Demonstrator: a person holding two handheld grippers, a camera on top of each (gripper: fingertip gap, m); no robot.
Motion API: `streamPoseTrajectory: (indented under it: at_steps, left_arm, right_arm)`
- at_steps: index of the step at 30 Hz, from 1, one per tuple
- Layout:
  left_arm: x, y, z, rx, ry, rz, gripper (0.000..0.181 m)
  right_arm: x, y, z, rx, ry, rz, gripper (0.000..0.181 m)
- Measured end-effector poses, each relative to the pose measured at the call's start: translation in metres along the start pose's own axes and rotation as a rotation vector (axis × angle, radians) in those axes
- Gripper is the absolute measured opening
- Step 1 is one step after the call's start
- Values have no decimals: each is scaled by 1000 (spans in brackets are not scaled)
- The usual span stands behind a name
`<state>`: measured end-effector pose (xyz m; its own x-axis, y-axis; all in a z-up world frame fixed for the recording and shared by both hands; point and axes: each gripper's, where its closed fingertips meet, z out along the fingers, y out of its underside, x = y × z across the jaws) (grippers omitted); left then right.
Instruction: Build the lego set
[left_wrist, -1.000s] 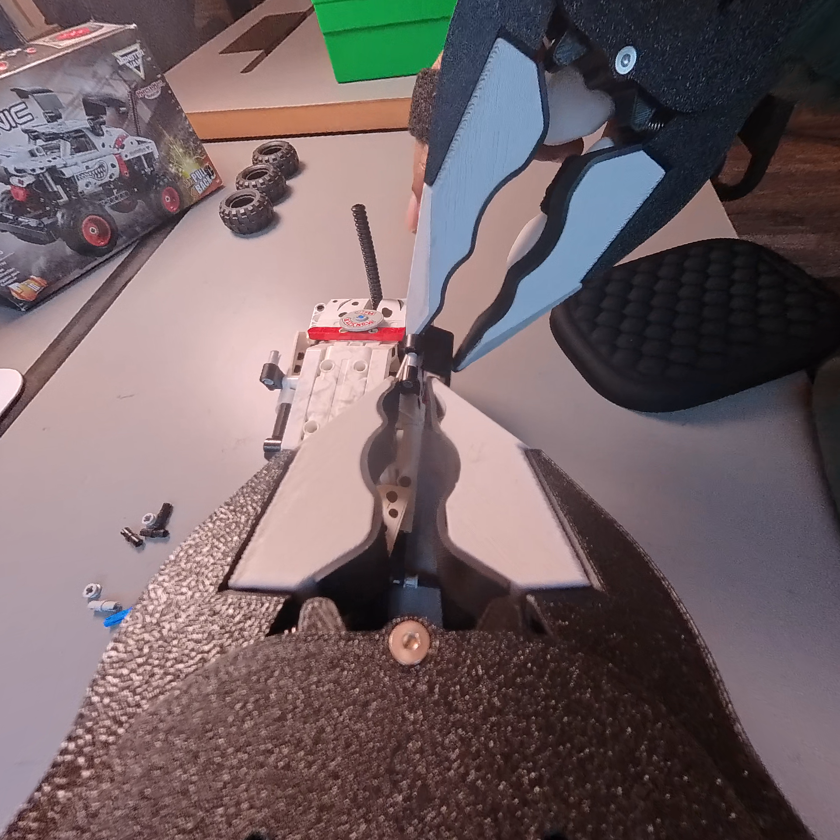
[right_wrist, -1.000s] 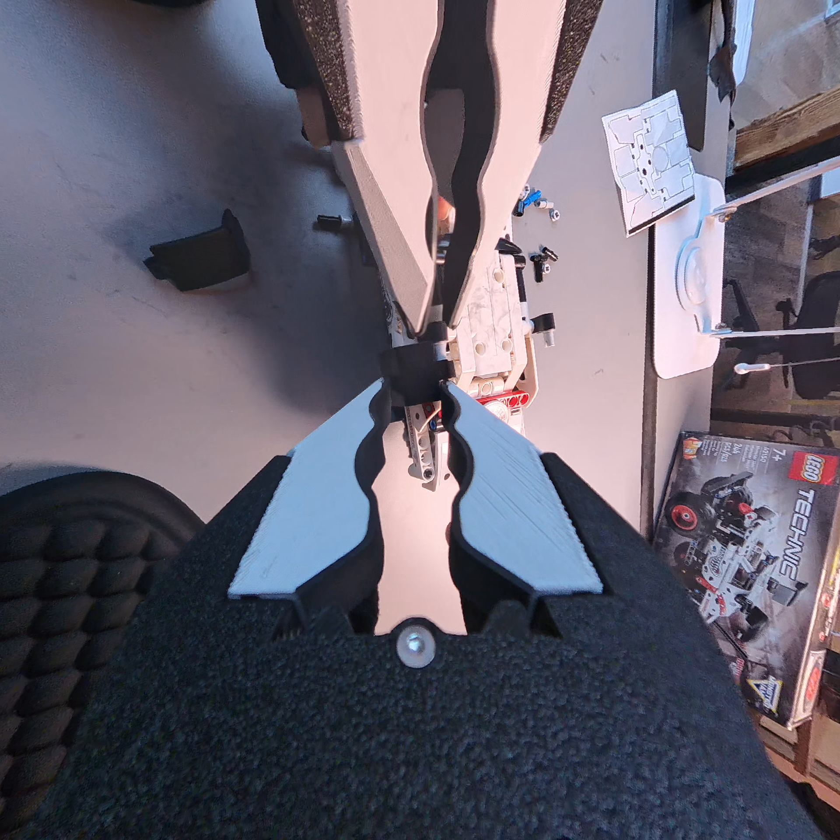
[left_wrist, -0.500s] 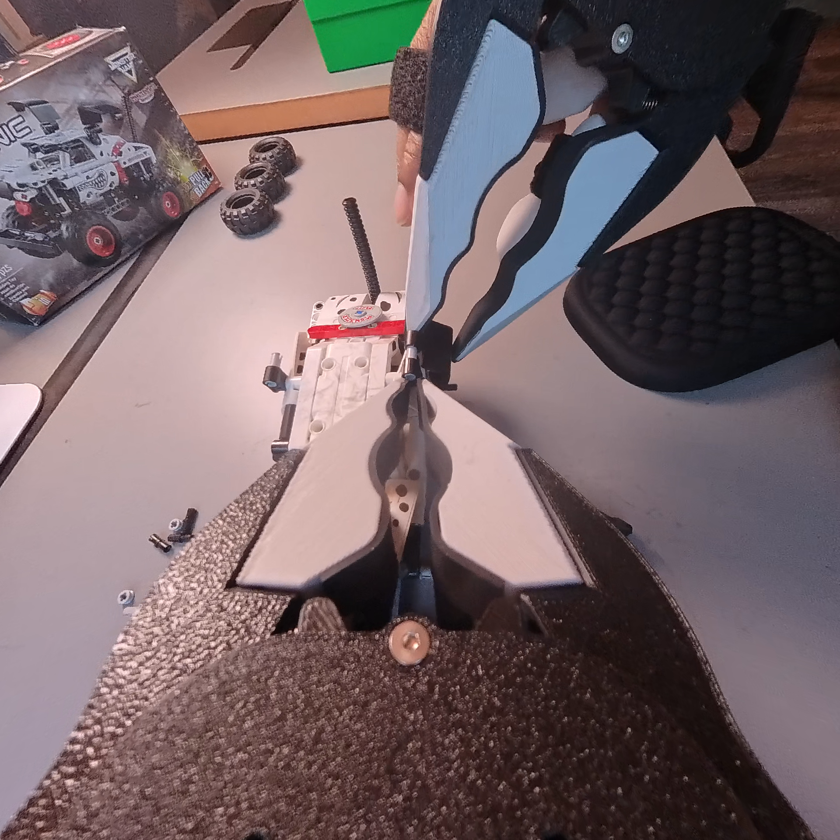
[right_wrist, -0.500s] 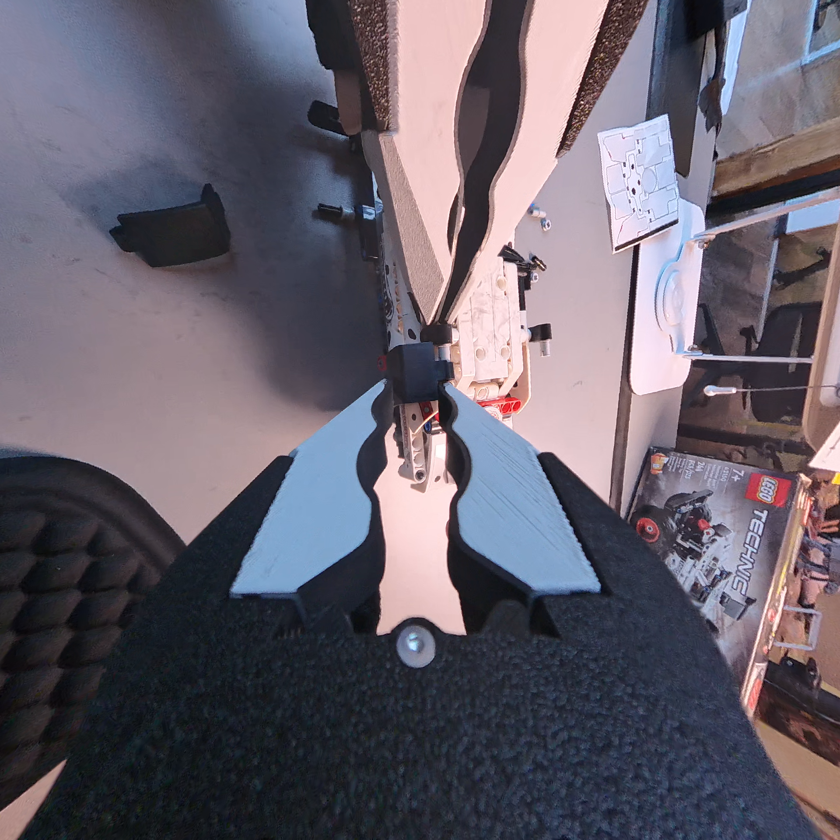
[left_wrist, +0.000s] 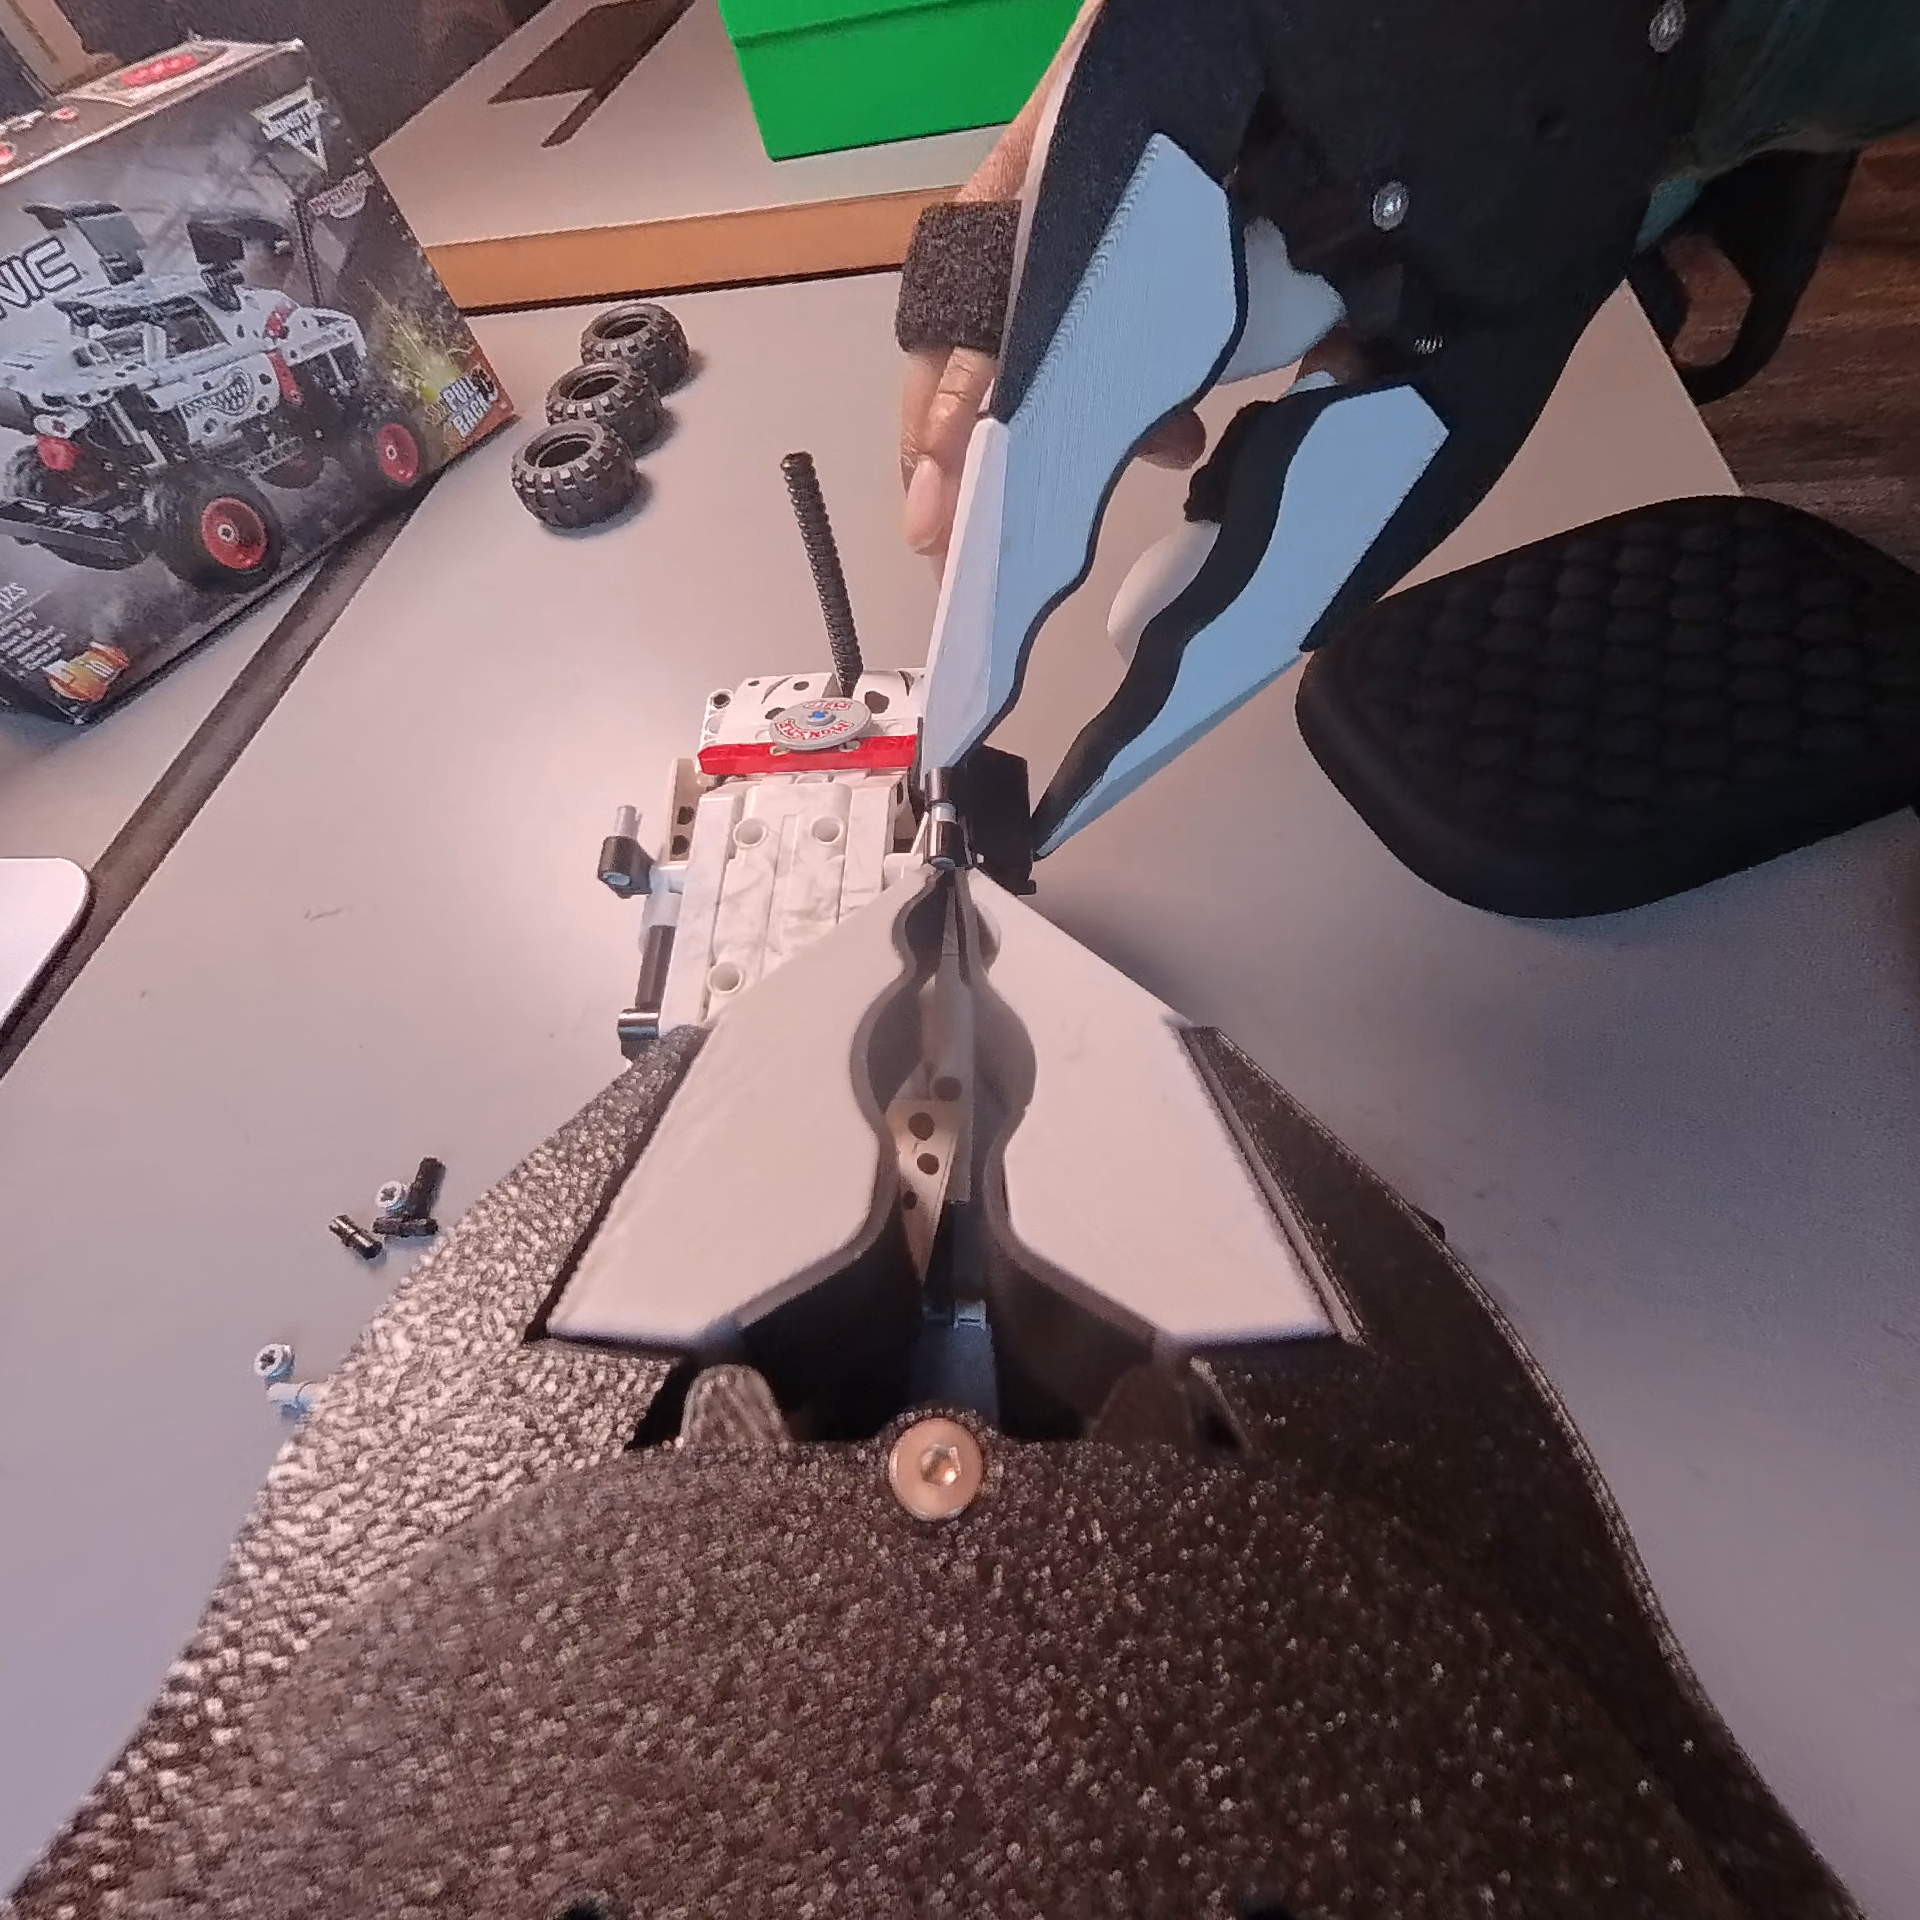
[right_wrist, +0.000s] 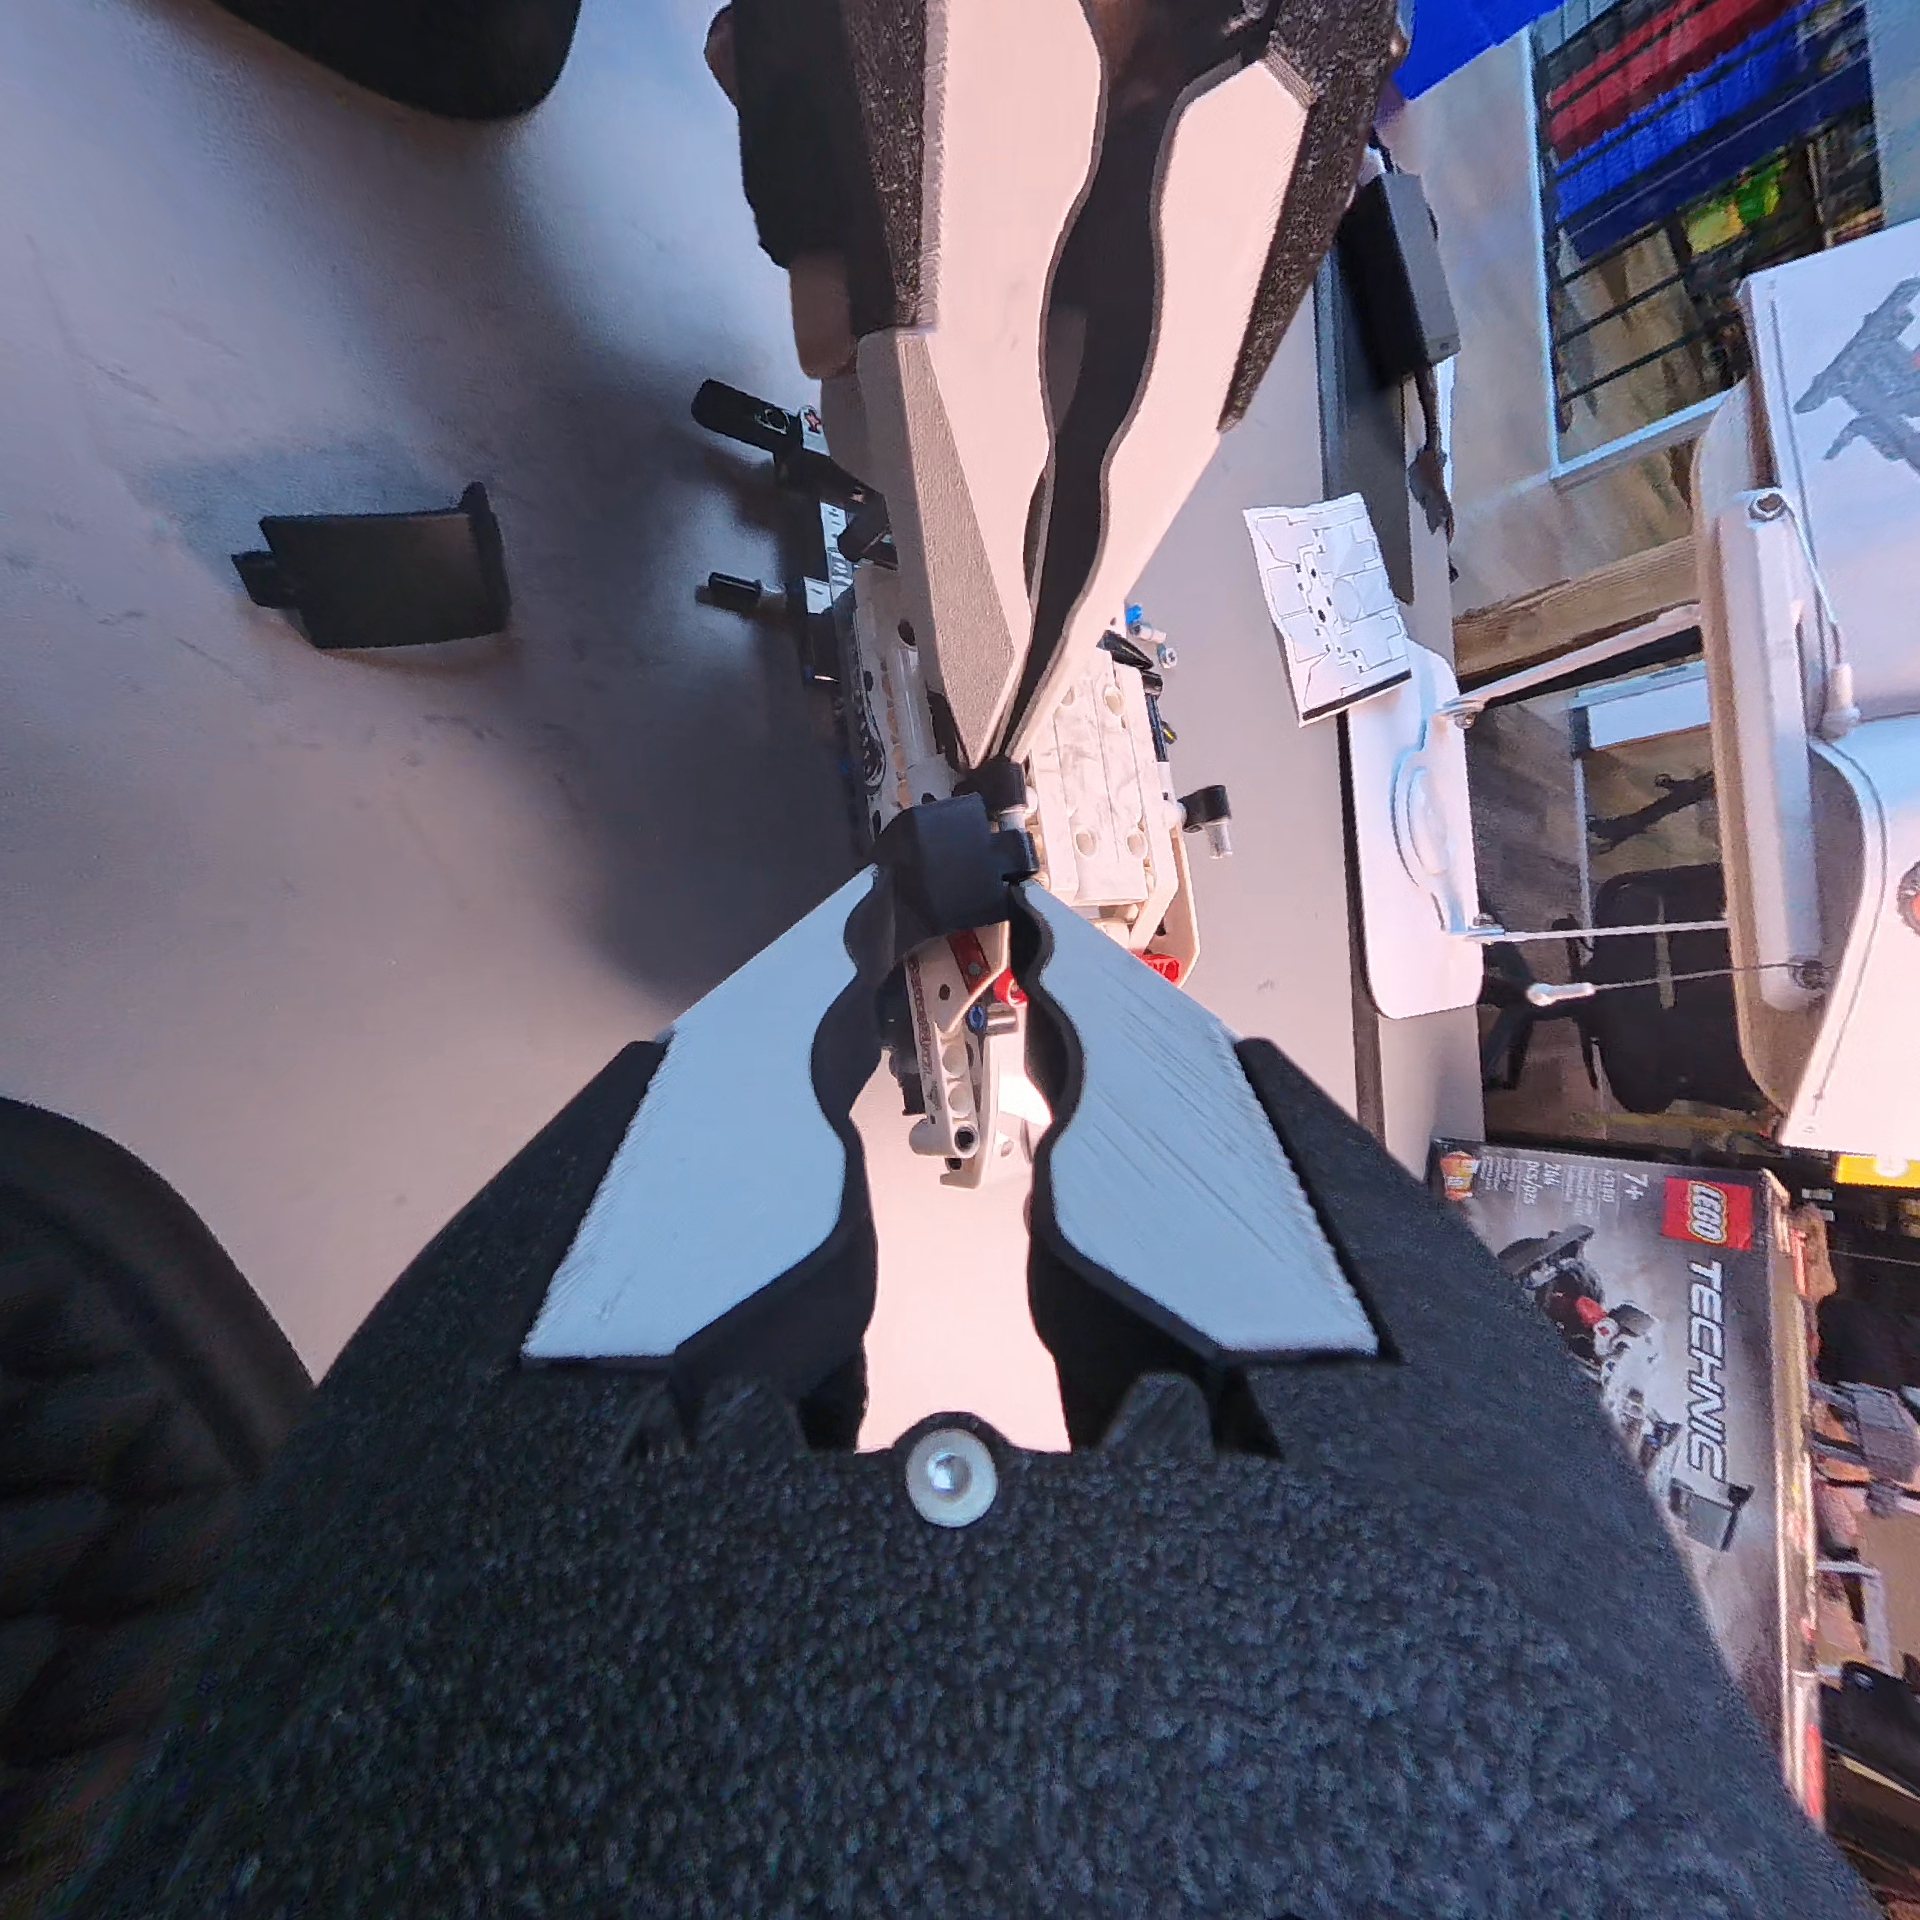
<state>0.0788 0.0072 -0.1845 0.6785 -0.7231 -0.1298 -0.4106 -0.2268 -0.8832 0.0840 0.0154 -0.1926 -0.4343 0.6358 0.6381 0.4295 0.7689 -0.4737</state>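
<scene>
The white truck body (left_wrist: 790, 883) on the grey table (left_wrist: 312, 831) is pinned by the left gripper (left_wrist: 951, 904), closed on its side beam, prob. so the black piece (right_wrist: 951, 862), clamped by the right gripper (right_wrist: 956, 914), can be pressed on w/o shifting.

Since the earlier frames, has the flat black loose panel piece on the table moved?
Cannot tell. The flat black panel sits differently in the right wrist view, but the grey table and everything else shift too; the camera moved.

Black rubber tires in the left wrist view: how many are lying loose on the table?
3. They lie in a row beside the set's box: the nearest, the middle one, the farthest. A fourth tire may be hidden; none shows in the right wrist view.
</scene>
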Motion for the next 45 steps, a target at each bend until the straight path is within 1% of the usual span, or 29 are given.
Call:
streamPoseTrajectory:
  at_steps: [4, 8, 11, 14, 19, 22, 23, 25, 28, 31, 33, 34, 35, 37, 38, 39, 41, 45]
  left_arm:
    - [2, -1, 1, 5, 6, 4, 0]
    - [1, -2, 2, 4, -24, -2, 0]
    - [-1, -1, 3, -5, -64, -20, 0]
    - [-2, -1, 4, -11, -92, -26, 0]
    - [-5, -2, 4, -10, -99, -46, 0]
    - [-3, -4, 0, 18, -85, -62, 0]
    - [-4, -6, -4, 40, -86, -63, 0]
    - [-5, -10, -11, 67, -79, -62, 0]
    - [-11, -9, -17, 62, -83, -61, 7]
    - [-11, -8, -13, 52, -45, -38, 15]
    - [-12, -8, -7, 39, -29, -9, 20]
    - [-11, -9, -5, 36, -14, 0, 20]
    - [-9, -9, -2, 29, 1, 6, 17]
    - [-8, -7, 2, 7, 3, 19, 10]
    - [-7, -7, 3, 13, 9, 18, 3]
    - [-6, -7, 4, 14, 10, 12, 1]
    - [-6, -8, 5, 18, 2, -1, 0]
    - [-8, -11, 9, 21, -42, -14, 0]
  right_arm:
    - [-1, -1, 2, 24, -7, 36, 22]
    - [-1, -2, 4, 16, 16, 88, 23]
    - [2, -1, 7, -31, 91, 138, 24]
    - [4, -1, 9, -35, 170, 222, 26]
    - [8, -1, 9, -22, 221, 295, 27]
    - [10, -5, 4, 41, 217, 354, 31]
    - [11, -6, -1, 60, 235, 336, 32]
    - [10, -2, -10, 53, 257, 269, 35]
    - [3, 5, -13, 27, 280, 204, 36]
    - [1, 5, -12, 16, 336, 124, 37]
    - [1, 7, -6, -14, 353, 107, 44]
    - [1, 7, -3, -22, 360, 117, 48]
    - [3, 5, -1, -20, 379, 148, 45]
    - [6, 4, 2, -16, 411, 246, 33]
    - [8, 4, 2, -14, 428, 295, 32]
    - [8, 5, 1, -13, 432, 345, 31]
    - [9, 5, 0, 15, 396, 480, 28]
    - [12, 7, -3, 91, 271, 819, 25]
